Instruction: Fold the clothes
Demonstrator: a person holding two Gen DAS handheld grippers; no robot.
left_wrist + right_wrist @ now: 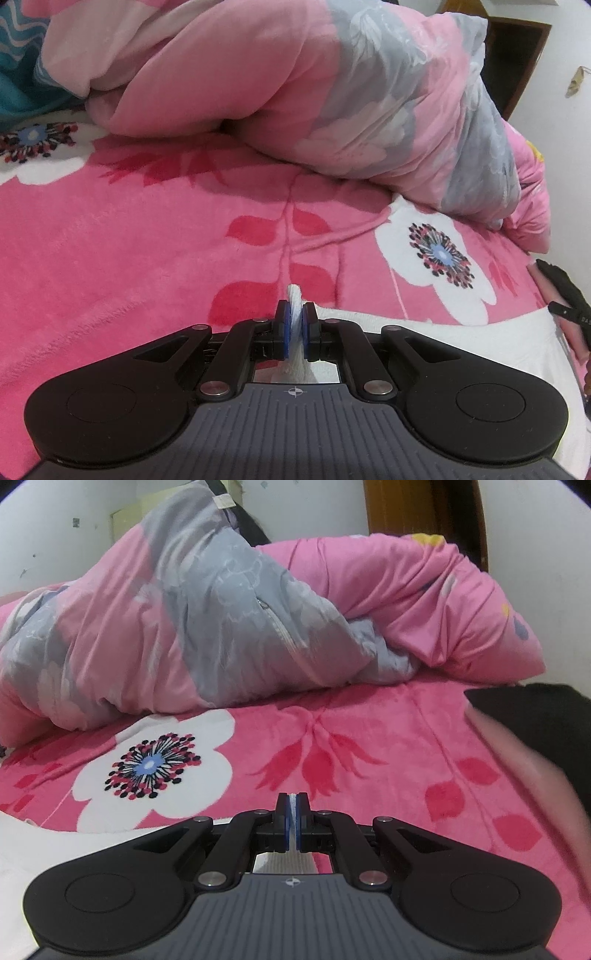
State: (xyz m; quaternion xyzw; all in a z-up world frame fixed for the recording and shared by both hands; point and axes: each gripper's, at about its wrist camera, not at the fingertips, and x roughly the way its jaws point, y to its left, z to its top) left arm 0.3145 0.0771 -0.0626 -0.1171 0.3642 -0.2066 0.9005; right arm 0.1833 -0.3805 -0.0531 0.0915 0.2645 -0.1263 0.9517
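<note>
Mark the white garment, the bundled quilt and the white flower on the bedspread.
white garment (461, 341): left wrist view, flat part right of the tool.
bundled quilt (207, 602): right wrist view, grey floral panel.
white flower (207, 734): right wrist view, upper right petal.

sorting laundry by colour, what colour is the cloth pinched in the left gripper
White cloth, clearest in the left wrist view.

Hand-held grippers: two, a left one (295, 314) and a right one (292, 805), each with two blue pads.
White cloth (461, 339): one, seen in both views.
Pink flowered blanket (147, 240): one, over the bed.
Pink and grey quilt (295, 92): one, bunched.
White flower prints on the blanket: two in the left view, one in the right.
Black garment (535, 716): one.
</note>
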